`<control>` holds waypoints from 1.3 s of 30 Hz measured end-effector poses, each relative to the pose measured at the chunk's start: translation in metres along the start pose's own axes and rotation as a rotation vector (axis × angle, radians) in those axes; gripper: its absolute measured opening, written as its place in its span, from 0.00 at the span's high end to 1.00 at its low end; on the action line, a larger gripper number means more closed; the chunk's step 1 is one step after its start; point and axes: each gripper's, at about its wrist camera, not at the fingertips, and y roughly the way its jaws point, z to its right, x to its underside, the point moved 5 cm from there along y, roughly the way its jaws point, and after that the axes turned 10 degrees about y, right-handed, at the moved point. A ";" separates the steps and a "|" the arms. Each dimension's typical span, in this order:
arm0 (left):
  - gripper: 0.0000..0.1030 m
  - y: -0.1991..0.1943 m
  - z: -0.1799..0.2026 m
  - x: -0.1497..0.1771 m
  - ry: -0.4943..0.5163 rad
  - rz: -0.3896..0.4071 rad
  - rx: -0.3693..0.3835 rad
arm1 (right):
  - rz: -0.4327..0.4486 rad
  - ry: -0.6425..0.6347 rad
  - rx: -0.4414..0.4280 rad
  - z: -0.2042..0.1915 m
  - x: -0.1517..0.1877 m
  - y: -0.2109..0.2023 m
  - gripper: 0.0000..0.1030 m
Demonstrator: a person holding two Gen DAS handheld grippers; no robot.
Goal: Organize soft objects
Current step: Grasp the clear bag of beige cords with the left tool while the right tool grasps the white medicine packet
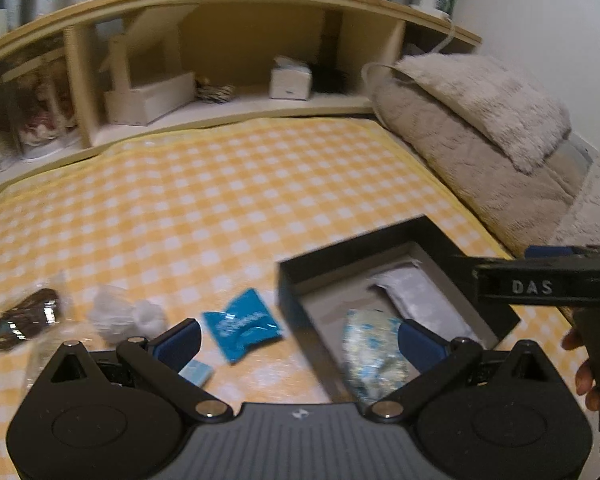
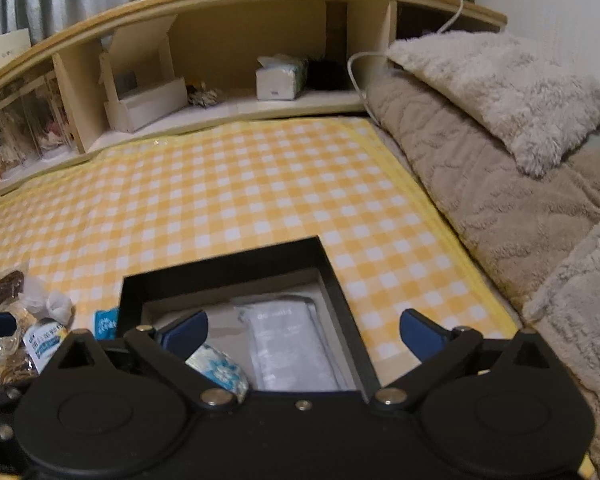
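A black open box (image 1: 352, 242) (image 2: 220, 266) sits on the yellow checked cloth (image 1: 204, 200). Inside it lie a grey packet (image 1: 416, 292) (image 2: 288, 344) and a blue-and-white patterned packet (image 1: 370, 356) (image 2: 220, 372). My left gripper (image 1: 300, 340) is open with nothing in it, above the box's left wall. My right gripper (image 2: 302, 332) hangs open over the box, also with nothing in it, and its body (image 1: 548, 280) shows at the right edge. Left of the box lie a blue packet (image 1: 242, 326) (image 2: 106, 322), a white crumpled packet (image 1: 124, 316) (image 2: 48, 304) and a brown item in clear wrap (image 1: 24, 320) (image 2: 2, 290).
A small pale blue packet (image 1: 196, 372) lies under the left finger. A wooden headboard shelf (image 2: 220, 4) with white boxes and a tissue box (image 2: 280, 76) runs along the back. Folded beige blankets and a fluffy pillow (image 2: 500, 92) border the cloth on the right.
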 end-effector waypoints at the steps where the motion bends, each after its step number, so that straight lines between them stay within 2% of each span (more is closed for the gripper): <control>1: 0.00 -0.002 -0.007 0.001 -0.008 0.004 -0.013 | 0.003 -0.001 0.000 -0.003 0.000 0.000 0.00; 15: 0.00 -0.041 -0.127 0.030 -0.125 0.001 -0.198 | 0.021 -0.082 -0.097 -0.075 0.015 -0.006 0.00; 21: 0.00 -0.047 -0.159 0.046 -0.163 0.006 -0.249 | 0.031 -0.110 -0.146 -0.104 0.025 -0.008 0.00; 27: 0.00 -0.037 -0.178 0.064 -0.192 -0.006 -0.253 | 0.081 -0.143 -0.231 -0.134 0.040 -0.012 0.00; 34: 0.00 -0.012 -0.186 0.076 -0.183 -0.038 -0.262 | 0.113 -0.244 -0.320 -0.171 0.057 -0.007 0.00; 35: 0.00 -0.008 -0.187 0.076 -0.187 -0.042 -0.257 | 0.118 -0.264 -0.341 -0.176 0.060 -0.007 0.00; 39: 0.00 0.009 -0.192 0.082 -0.181 -0.070 -0.248 | 0.110 -0.405 -0.332 -0.196 0.073 -0.002 0.00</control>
